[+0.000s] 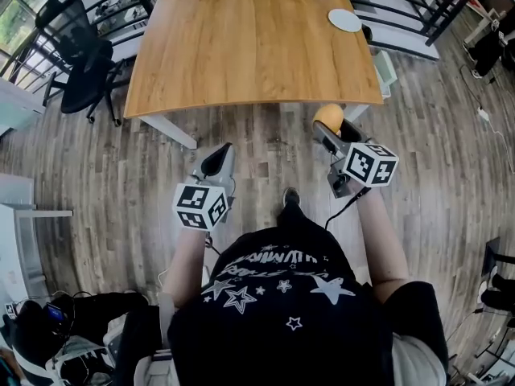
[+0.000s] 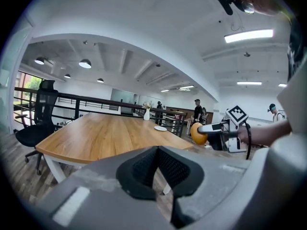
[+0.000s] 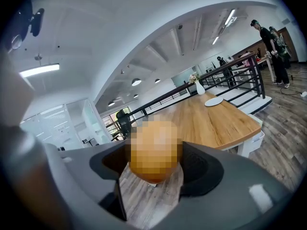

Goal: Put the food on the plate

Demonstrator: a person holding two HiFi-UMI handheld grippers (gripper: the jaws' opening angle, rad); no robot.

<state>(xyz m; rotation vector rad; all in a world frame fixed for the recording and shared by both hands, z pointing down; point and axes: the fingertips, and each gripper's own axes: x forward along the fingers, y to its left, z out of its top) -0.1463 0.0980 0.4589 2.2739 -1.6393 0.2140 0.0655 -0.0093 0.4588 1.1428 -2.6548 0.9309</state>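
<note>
Right tongs (image 1: 331, 132) pinch the food (image 1: 327, 117), just short of the table's (image 1: 241, 47) near edge. Plate (image 1: 344, 20) lies at 12 o'clock from them, at the table's far right, so the right hand is nearer. Left tongs (image 1: 217, 162) are pressed together, empty.

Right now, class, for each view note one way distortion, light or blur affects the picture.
Head view: fisheye bends the table edges; light is even. Left gripper view: dark round vignette, ceiling light glares white. Right gripper view: same vignette, and a mosaic patch blurs the orange food gripped in the right hand-held gripper.
</note>
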